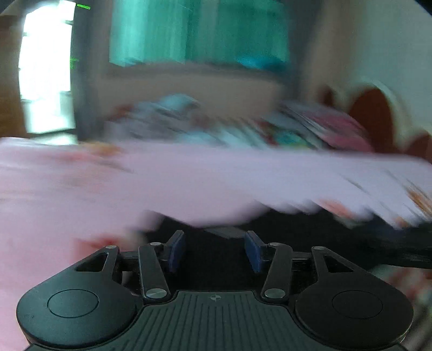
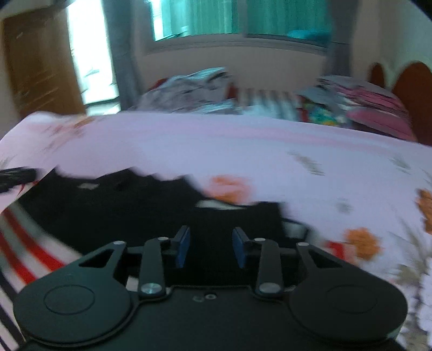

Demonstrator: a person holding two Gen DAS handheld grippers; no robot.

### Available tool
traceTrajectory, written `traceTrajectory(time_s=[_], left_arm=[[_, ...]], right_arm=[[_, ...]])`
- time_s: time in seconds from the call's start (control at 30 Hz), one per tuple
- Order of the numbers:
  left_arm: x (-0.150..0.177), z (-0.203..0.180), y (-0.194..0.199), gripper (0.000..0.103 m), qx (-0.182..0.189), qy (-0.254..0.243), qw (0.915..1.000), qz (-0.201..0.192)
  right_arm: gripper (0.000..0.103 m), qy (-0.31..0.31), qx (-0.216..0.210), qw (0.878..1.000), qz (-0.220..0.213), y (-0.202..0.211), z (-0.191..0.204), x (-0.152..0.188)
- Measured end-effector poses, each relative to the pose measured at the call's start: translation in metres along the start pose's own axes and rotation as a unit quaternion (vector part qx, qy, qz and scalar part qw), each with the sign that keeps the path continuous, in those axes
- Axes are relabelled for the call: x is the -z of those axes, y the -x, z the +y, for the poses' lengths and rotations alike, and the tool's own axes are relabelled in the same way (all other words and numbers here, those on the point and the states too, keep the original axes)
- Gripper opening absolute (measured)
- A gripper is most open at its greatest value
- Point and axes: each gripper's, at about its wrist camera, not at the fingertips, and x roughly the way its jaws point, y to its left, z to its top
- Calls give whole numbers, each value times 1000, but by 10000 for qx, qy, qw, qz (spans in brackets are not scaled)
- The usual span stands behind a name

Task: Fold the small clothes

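Note:
A black garment (image 2: 113,205) lies spread on the pink flowered bed sheet (image 2: 243,145), blurred by motion. My right gripper (image 2: 210,248) is open just above its near edge, with the blue pads (image 2: 183,247) apart and nothing between them. In the left wrist view the same black garment (image 1: 297,237) lies under and ahead of my left gripper (image 1: 215,251), which is open and empty over the dark cloth. The left gripper's tip shows at the far left of the right wrist view (image 2: 16,176).
A pile of mixed clothes (image 2: 194,89) and pink pillows (image 2: 378,110) lie at the far side of the bed by the wooden headboard (image 2: 415,89). A red striped cloth (image 2: 29,243) lies at the near left. A window (image 2: 237,19) and door (image 2: 89,54) are beyond.

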Motion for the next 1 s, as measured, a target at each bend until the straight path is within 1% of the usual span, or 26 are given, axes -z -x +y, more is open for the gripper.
traceTrajectory(time_s=[0.03, 0.07, 0.13, 0.17, 0.2, 0.23, 0.3, 0.33, 0.37, 0.4, 0.43, 0.47, 0.53, 0.57, 0.6, 0.67, 0.7, 0.77, 0.83, 0.93, 1.0], left_arm=[[2, -15, -7, 48, 240, -158, 9995, 152], [4, -28, -14, 48, 385, -332, 9982, 329], [9, -41, -28, 48, 449, -481, 9959, 618], [11, -40, -31, 48, 434, -488, 9960, 613], [11, -34, -32, 48, 446, -455, 9963, 584], [10, -24, -31, 48, 318, -394, 9972, 542], [7, 1, -30, 48, -407, -386, 9971, 508], [10, 19, -29, 48, -517, -235, 9971, 503], [12, 40, -23, 47, -166, 112, 9989, 418], [13, 50, -19, 45, 1, 312, 9988, 386], [11, 52, -16, 45, 8, 278, 9989, 389], [9, 49, -17, 45, -69, 159, 9990, 402], [7, 36, -15, 46, -331, 32, 9987, 399], [6, 27, -11, 46, -460, -25, 9984, 334], [6, 17, -5, 46, -418, -68, 9988, 246], [15, 0, 10, 46, -217, -116, 9996, 114], [19, -10, 13, 47, -129, -152, 9997, 111], [28, -29, 15, 47, 33, -274, 9994, 226], [37, -40, 20, 47, 90, -409, 9986, 335], [43, -49, 26, 50, 90, -605, 9973, 403], [46, -51, 24, 50, 33, -723, 9960, 529]], right_arm=[[34, 107, -82, 9999, 29, -5, 10, -1], [35, 170, -133, 9997, 67, -9, 16, -2], [36, 243, -181, 9994, 188, -15, 20, -2], [36, 310, -186, 9991, 226, -15, 18, -1], [35, 381, -98, 9989, 239, -14, 13, 0], [35, 382, 92, 9989, 237, -11, 4, 1], [36, 159, 840, 9960, 252, -5, -26, 8], [35, -24, 1063, 9941, 223, 0, -47, 13], [36, -100, 1124, 9933, 251, 3, -59, 17], [41, -151, 1052, 9939, 296, 6, -68, 18], [41, -194, 985, 9945, 296, 8, -71, 18], [41, -198, 1016, 9942, 293, 11, -70, 16], [40, -188, 1190, 9926, 162, 19, -61, 13], [40, -233, 1183, 9927, 24, 26, -53, 14], [41, -302, 1066, 9938, -68, 32, -46, 15], [39, -289, 643, 9975, -65, 40, -25, 19], [39, -164, 472, 9987, -47, 41, -14, 23], [38, 65, 128, 9999, 20, 41, 9, 31], [38, 236, 42, 9997, 60, 40, 28, 35], [39, 261, -121, 9995, 146, 37, 40, 34], [38, 369, -91, 9989, 265, 35, 48, 33]])
